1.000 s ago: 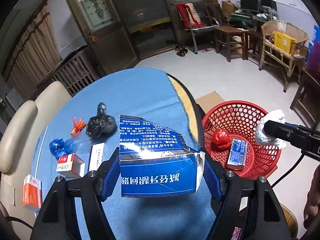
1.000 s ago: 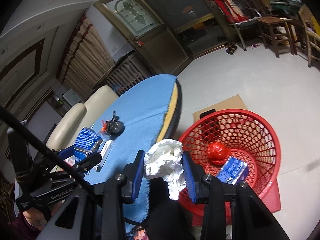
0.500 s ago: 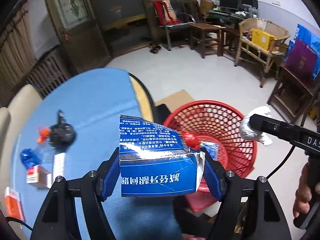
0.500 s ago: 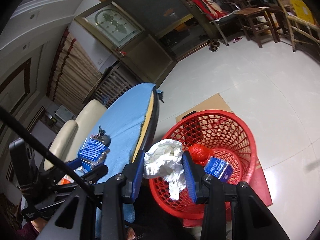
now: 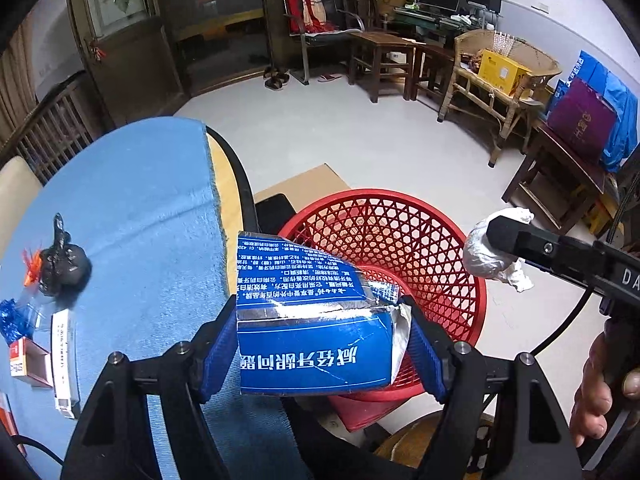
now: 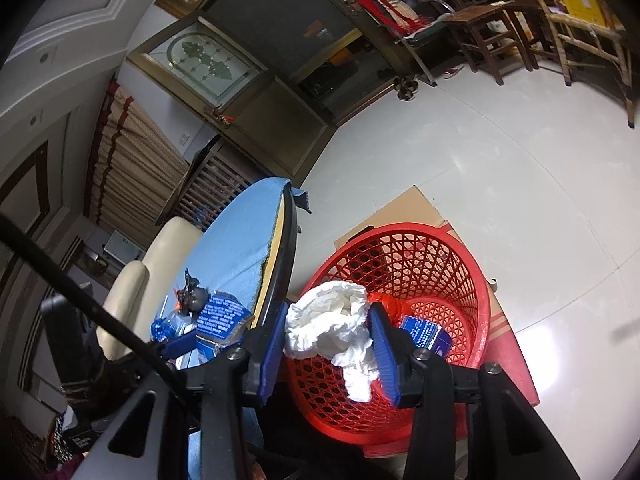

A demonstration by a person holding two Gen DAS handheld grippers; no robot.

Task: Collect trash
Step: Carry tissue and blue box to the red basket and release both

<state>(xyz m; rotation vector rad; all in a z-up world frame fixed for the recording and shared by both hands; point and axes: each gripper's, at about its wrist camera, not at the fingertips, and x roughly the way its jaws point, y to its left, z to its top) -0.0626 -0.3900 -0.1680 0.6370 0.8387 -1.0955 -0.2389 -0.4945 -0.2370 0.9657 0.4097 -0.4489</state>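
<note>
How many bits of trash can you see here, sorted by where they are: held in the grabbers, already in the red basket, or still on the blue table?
Held in the grabbers: 2, the blue carton and the white tissue wad.
In the red basket: 2, a red bag and a blue box.
On the blue table: at least 5 in view.
Total: at least 9.

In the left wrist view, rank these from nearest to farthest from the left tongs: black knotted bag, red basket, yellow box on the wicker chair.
1. Red basket, on the floor just ahead-right of the left tongs.
2. Black knotted bag, on the blue table, far left.
3. Yellow box, on the wicker chair across the room, upper right.
</note>
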